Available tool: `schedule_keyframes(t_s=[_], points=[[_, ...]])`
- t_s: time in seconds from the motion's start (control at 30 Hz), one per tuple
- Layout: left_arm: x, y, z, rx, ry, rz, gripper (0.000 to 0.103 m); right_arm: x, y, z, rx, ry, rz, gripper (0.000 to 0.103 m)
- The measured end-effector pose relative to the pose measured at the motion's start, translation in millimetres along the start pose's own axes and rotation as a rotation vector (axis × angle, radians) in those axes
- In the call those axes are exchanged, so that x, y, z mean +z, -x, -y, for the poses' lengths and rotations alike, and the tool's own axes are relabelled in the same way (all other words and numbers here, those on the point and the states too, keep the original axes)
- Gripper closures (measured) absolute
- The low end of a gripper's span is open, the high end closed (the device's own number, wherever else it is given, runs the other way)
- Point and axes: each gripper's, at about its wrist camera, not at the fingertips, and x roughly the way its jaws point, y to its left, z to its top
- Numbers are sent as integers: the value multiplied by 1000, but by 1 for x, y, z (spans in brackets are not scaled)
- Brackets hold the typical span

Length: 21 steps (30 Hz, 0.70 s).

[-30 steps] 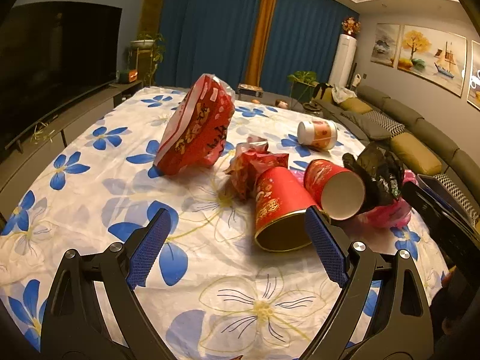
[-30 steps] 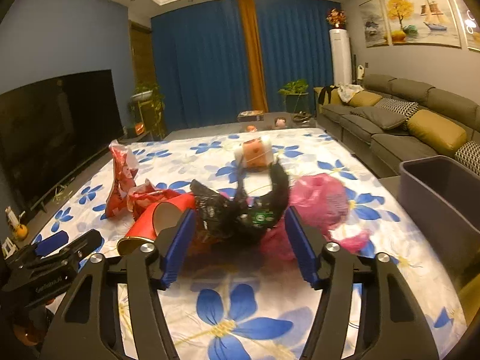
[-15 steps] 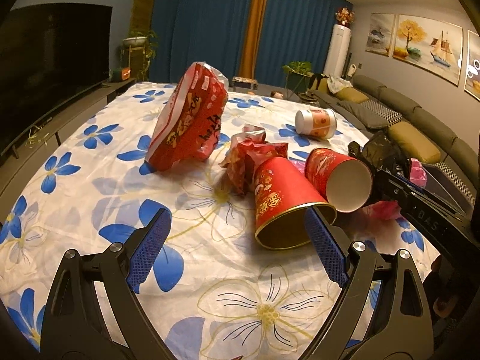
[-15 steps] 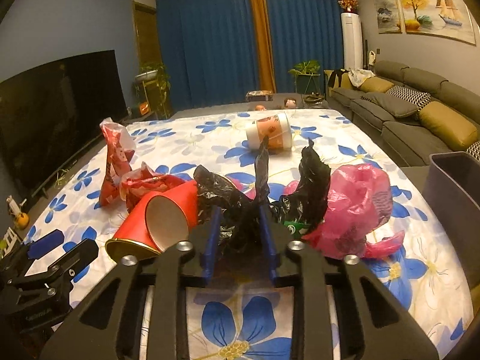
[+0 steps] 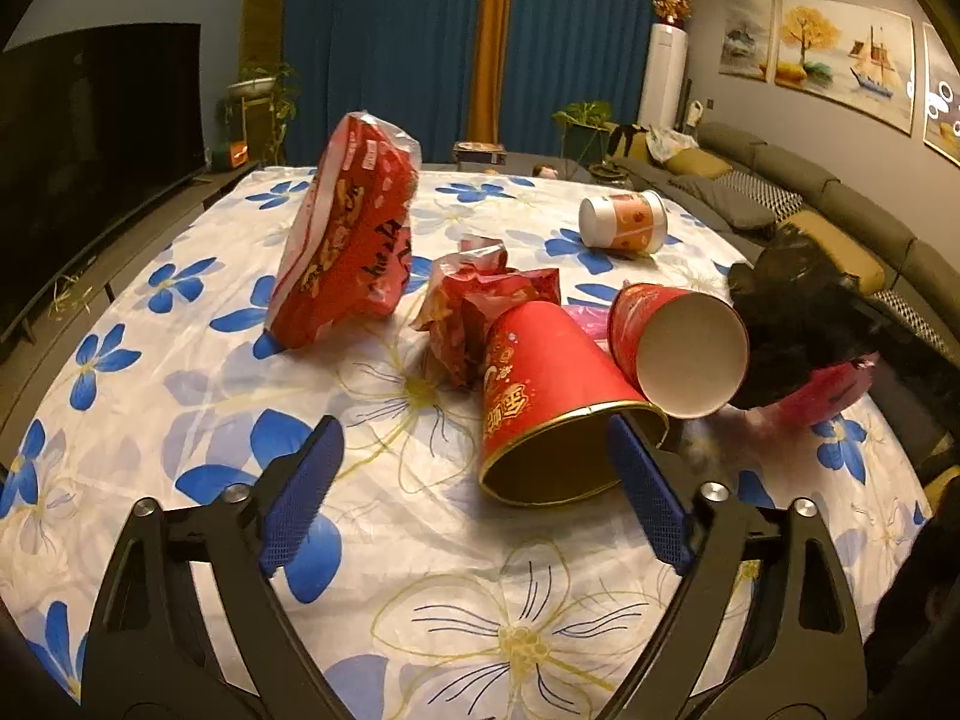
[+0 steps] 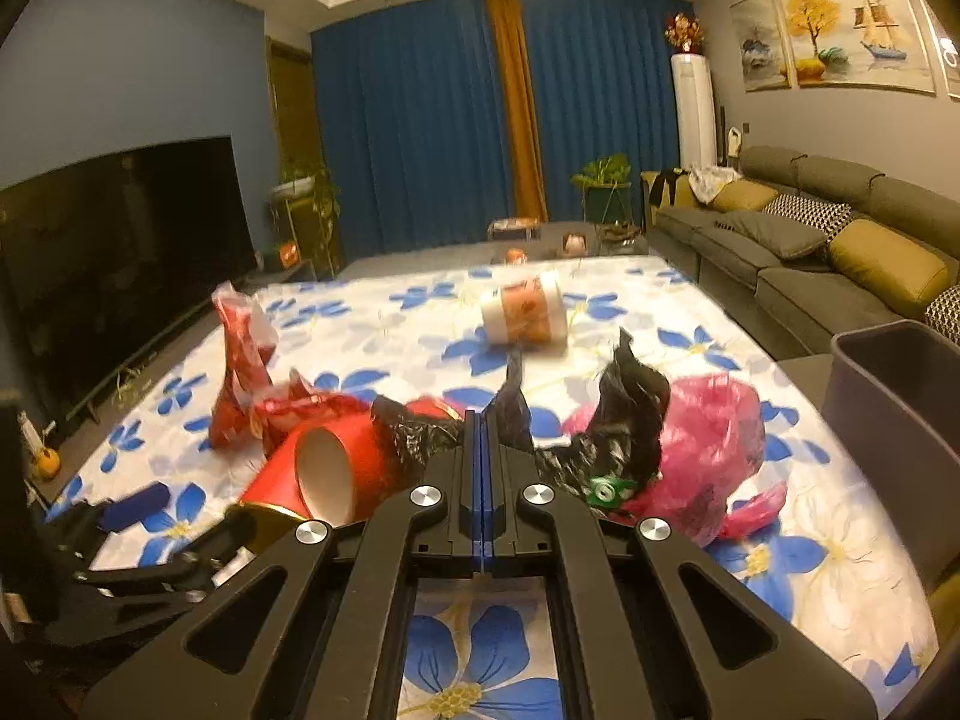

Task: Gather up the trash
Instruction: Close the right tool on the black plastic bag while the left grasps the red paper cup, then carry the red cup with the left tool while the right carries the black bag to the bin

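Trash lies on a floral tablecloth (image 5: pixel 180 396). My left gripper (image 5: pixel 474 480) is open; a fallen red paper cup (image 5: pixel 540 396) lies just ahead, near its right finger. A second red cup (image 5: pixel 678 348), a crumpled red wrapper (image 5: pixel 474 306), a tall red snack bag (image 5: pixel 348 246) and a white cup (image 5: pixel 624 222) lie beyond. My right gripper (image 6: pixel 483 438) is shut on a black plastic bag (image 6: pixel 624 420), lifted a little. A pink plastic bag (image 6: pixel 714 444) lies right of it. The black bag also shows in the left wrist view (image 5: pixel 798 324).
A grey bin (image 6: pixel 900 420) stands at the table's right edge. A sofa (image 6: pixel 828 252) runs along the right wall, a TV (image 6: pixel 114 240) along the left. The left gripper (image 6: pixel 126 546) shows at the lower left of the right wrist view.
My right gripper has closed on the black bag and raised it slightly. My left gripper has moved nearer to the fallen red cup and stays open.
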Motion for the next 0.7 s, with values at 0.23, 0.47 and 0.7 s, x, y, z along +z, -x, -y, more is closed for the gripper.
schedule_keyframes(t_s=[0.23, 0.47, 0.7], points=[[1, -17, 4, -27, -19, -73, 60, 8, 20, 5, 12, -14, 46, 102], [-1, -19, -2, -38, 17, -87, 98, 14, 39, 9, 22, -20, 80, 102], [2, 6, -6, -42, 23, -15, 101, 17, 54, 19, 20, -35, 100, 102]])
